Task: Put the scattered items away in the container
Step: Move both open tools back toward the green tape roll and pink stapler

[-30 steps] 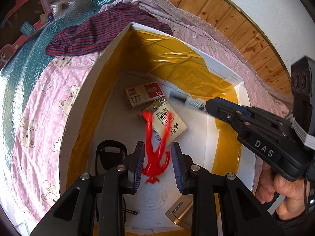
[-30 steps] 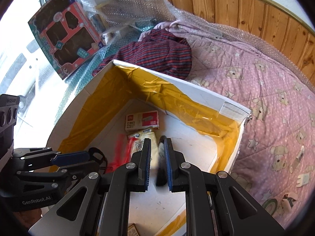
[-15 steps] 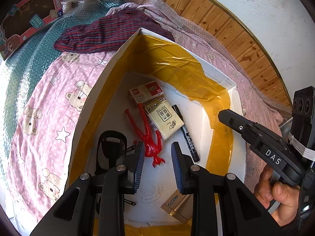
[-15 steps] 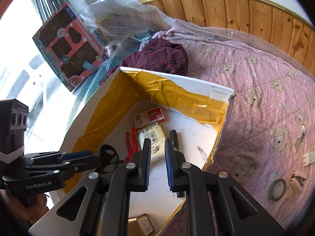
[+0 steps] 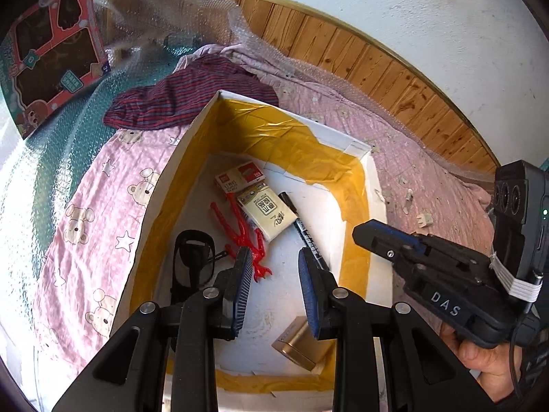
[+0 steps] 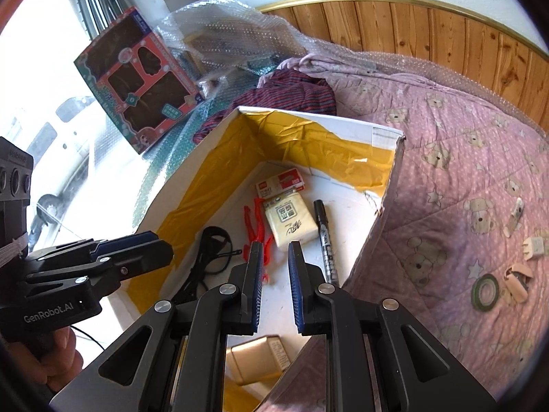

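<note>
Box (image 5: 374, 185) on the pink quilt (image 6: 463, 185) holds marker (image 6: 324, 237), tissue pack (image 5: 269, 211), red toy (image 5: 242, 230); my left gripper (image 5: 274, 286) gapes wide, right gripper (image 6: 274, 286) narrower, both empty.

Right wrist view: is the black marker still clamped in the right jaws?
No, the black marker lies on the box floor, and the right gripper is open and empty.

Wall: white plaster (image 5: 429, 17), upper right — wood panelling (image 5: 377, 68) beneath, capped by a gold trim.
Bed: pink bear-print quilt (image 6: 463, 189), right of frame.
Window: upper left (image 6: 41, 68) — bright daylight.
Bubble wrap: heaped (image 6: 223, 31), top centre.
</note>
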`<state>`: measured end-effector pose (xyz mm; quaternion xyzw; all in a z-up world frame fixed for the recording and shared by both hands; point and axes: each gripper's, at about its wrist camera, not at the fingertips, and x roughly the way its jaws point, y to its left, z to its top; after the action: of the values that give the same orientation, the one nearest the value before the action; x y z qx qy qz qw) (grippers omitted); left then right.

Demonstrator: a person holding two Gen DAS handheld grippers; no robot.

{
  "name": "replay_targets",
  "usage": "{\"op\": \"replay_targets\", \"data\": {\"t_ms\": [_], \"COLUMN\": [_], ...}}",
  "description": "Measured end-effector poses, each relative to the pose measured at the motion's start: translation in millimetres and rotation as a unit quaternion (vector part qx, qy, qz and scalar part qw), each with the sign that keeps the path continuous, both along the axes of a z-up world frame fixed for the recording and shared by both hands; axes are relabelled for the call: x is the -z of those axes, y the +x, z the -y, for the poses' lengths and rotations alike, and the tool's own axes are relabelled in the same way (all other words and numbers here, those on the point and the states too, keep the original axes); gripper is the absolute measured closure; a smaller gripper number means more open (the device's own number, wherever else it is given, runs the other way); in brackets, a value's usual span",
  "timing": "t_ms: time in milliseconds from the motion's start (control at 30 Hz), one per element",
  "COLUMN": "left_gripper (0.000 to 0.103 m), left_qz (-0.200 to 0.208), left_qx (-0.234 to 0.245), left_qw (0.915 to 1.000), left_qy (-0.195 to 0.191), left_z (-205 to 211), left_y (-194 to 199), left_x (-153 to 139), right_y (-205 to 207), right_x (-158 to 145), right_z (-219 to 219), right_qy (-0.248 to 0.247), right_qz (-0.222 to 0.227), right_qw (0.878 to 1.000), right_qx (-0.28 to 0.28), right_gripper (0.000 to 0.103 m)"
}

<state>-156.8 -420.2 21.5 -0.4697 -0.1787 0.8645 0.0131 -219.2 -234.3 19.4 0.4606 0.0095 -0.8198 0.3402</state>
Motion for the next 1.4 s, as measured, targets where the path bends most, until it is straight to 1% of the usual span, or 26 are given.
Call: {"op": "replay_targets", "data": {"t_ms": [200,433,700,833,1000,1200,1300,1400], "left_gripper": [0.074,0.074,0.074,0.074,0.074,0.074,0.074,0.07], "left_qz": [-0.019,-0.051,-0.07,-0.077,-0.088,-0.101,-0.106,-0.105], "left_qx": [0.003,0.004,0.006,0.005,0.003,0.0,0.001,0.004], "left_qw": [0.9998,0.9982,0.9969,0.9966,0.9961,0.9948,0.9942,0.9939], "left_qy": [-0.007,-0.031,-0.034,-0.029,-0.003,0.013,0.022,0.034], "left_z": [-7.8,-14.1,-20.7,-22.3,-21.7,-23.8,-25.6,-26.5], "left_y": [21.6,45.7,66.5,75.6,86.1,99.2,106.1,110.1], "left_x": [-16.4,-39.2,-53.5,-58.2,-60.7,-65.8,-66.0,-62.0], "right_y": [22.8,43.1,63.9,72.1,80.2,91.9,98.6,104.7], "right_x": [-7.5,-13.4,-17.8,-19.3,-20.2,-23.8,-25.2,-24.3], "right_z": [-8.8,-15.8,-20.8,-23.5,-27.1,-33.0,-38.0,-47.3], "right_qy": [-0.008,-0.015,-0.021,-0.024,-0.032,-0.04,-0.051,-0.073], "right_qz": [-0.004,-0.009,-0.013,-0.014,-0.011,-0.012,-0.008,0.003], "right_qw": [1.0,1.0,1.0,1.0,0.999,0.999,0.998,0.997], "right_qx": [0.008,0.012,0.013,0.013,0.017,0.021,0.026,0.034], "right_gripper": [0.085,0.085,0.085,0.085,0.085,0.085,0.085,0.085]}}
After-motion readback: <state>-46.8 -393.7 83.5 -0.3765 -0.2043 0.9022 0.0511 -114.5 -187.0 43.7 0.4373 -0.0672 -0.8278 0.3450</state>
